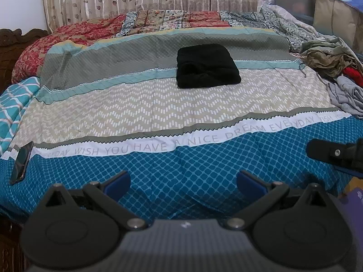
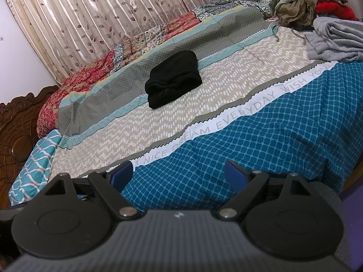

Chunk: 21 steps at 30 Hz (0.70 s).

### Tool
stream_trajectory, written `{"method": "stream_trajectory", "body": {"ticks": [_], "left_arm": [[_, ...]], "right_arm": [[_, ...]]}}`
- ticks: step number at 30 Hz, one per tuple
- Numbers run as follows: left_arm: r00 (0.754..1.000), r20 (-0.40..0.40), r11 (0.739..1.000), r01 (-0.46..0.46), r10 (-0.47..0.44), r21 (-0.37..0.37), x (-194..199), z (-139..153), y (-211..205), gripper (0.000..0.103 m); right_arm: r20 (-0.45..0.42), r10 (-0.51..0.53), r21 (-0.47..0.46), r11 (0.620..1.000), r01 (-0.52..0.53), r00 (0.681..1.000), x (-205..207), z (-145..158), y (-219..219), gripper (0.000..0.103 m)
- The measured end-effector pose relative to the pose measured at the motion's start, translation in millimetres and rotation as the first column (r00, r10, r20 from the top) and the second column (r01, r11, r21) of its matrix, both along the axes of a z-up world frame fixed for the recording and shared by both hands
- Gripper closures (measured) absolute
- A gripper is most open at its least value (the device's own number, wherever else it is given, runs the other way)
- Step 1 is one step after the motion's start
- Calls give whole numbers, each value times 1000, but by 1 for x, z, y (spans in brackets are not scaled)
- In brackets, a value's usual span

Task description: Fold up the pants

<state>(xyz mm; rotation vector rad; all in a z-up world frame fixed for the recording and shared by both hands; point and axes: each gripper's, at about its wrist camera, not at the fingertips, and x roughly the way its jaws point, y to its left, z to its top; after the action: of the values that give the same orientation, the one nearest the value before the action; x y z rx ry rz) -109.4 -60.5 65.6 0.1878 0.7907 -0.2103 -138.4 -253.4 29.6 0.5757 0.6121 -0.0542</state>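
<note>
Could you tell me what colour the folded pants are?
Black pants, clearest in the left wrist view.

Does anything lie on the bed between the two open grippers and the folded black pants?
Nothing visible does. Only bare bedspread separates the left gripper and right gripper from the black pants; the clothes pile sits off to the right.

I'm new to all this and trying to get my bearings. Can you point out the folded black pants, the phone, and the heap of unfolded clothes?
folded black pants [image 1: 207, 65]: left wrist view, middle of the top layer.
phone [image 1: 22, 162]: left wrist view, centre of its dark screen.
heap of unfolded clothes [image 2: 301, 2]: right wrist view, on the olive garment on top.
</note>
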Motion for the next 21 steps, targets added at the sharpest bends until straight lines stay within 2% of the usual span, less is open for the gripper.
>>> {"method": "stream_trajectory", "body": {"ticks": [21], "left_arm": [[999,-53,1000,-2,3,9,2,-7,-1,0]], "right_arm": [[-13,-18,21,1000,18,1000,-2,-2,4,13]]}}
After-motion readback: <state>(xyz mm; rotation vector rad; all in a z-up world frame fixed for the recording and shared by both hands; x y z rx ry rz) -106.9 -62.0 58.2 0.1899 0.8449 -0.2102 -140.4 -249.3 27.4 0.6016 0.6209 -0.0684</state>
